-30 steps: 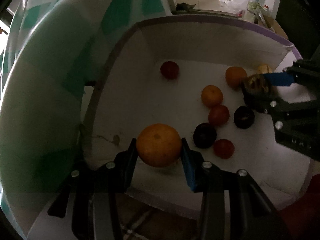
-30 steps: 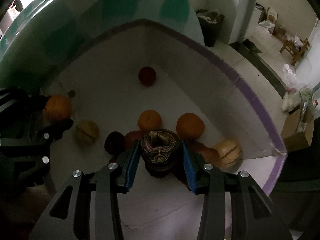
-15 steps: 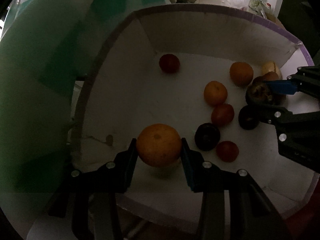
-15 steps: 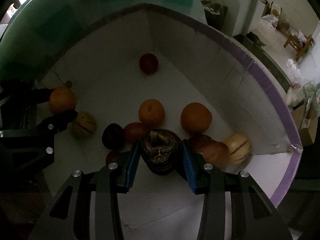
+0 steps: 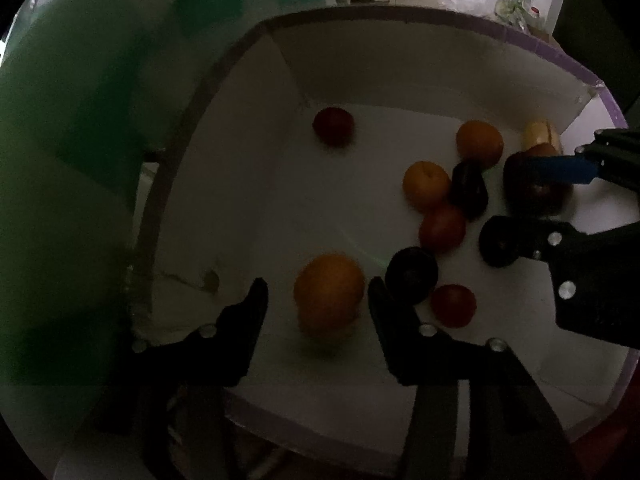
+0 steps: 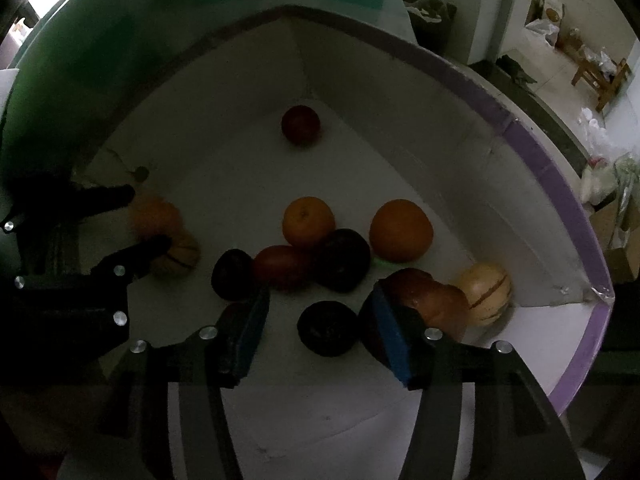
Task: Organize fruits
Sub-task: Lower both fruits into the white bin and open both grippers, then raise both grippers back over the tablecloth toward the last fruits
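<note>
Both jaws have just been opening: left gripper (image 5: 316,292) frees the round orange (image 5: 329,293); right gripper (image 6: 320,320) frees the dark wrinkled fruit (image 6: 327,328), bottom centre.

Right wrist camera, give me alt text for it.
The right gripper stands open, jaws just opened, over a dark round fruit lying free in a white purple-rimmed box among oranges, red fruits and striped yellow ones.

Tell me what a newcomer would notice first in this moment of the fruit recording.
Both tools hang over a white box with a purple rim, their jaws just opened. A big orange sits blurred between the left tool pads, near the box's left wall, touching neither. A dark round fruit lies free between the right tool pads, beside a cluster of oranges, red and dark fruits.
</note>
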{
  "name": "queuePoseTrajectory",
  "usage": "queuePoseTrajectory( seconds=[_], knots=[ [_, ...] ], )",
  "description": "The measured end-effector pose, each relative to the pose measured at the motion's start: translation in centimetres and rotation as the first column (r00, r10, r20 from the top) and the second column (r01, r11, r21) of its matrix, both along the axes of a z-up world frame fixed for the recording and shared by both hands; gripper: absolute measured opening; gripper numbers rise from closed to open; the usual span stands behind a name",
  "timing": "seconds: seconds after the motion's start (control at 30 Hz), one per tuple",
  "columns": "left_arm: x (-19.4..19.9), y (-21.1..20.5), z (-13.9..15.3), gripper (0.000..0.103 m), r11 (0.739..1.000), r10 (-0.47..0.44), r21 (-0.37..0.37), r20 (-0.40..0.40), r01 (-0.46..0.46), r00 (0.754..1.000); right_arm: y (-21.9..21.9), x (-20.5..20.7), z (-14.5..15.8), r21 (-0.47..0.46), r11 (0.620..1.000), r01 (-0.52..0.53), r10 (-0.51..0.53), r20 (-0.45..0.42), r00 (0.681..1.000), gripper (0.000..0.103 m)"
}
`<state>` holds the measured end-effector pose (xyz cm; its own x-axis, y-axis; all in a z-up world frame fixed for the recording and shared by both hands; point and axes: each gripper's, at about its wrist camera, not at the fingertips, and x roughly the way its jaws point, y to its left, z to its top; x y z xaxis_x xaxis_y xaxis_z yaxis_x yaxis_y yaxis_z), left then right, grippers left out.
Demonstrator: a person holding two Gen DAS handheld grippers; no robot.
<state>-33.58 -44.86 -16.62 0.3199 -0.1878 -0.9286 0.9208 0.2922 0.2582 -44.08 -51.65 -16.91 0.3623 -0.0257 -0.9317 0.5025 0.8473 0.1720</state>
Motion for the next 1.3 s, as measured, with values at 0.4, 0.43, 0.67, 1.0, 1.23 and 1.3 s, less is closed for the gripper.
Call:
queuePoseTrajectory(
  seconds=[0.4, 0.43, 0.67, 1.0, 1.23, 1.3],
  knots=[
    [0.4, 0.8, 1.3, 0.061, 1.000, -0.007, -0.029, 0.024, 0.008, 1.000, 0.4, 0.2, 0.1, -0.019, 1.000, 0.005, -0.005, -0.013, 1.000, 0.064],
    [-0.2, 0.4, 1.2, 0.061, 0.999, -0.003, -0.033, 0.029, 0.004, 1.000, 0.5, 0.2, 0.3, -0.025, 1.000, 0.005, -0.005, -0.016, 1.000, 0.066],
    [-1.7, 1.3, 4.9, 0.074, 0.991, -0.025, -0.132, 0.057, 0.033, 0.998, 0.6, 0.4, 2.9, -0.110, 0.994, -0.021, 0.016, -0.046, 0.999, 0.080],
    [1.2, 9.8, 17.3, 0.087, 0.845, 0.097, -0.534, 0.092, -0.033, 0.991, 3.1, 4.2, 12.4, -0.354, 0.933, -0.055, 0.092, 0.087, 0.992, 0.087],
    [14.8, 22.9, 22.8, 0.101, 0.569, 0.537, -0.717, -0.045, -0.402, 0.842, 11.6, 14.4, 20.6, -0.460, 0.863, -0.208, 0.374, 0.304, 0.876, 0.087],
    [19.2, 26.3, 23.0, 0.101, 0.479, 0.641, -0.720, -0.103, -0.502, 0.760, 14.0, 18.4, 20.8, -0.454, 0.850, -0.267, 0.431, 0.308, 0.848, 0.087]
  ],
)
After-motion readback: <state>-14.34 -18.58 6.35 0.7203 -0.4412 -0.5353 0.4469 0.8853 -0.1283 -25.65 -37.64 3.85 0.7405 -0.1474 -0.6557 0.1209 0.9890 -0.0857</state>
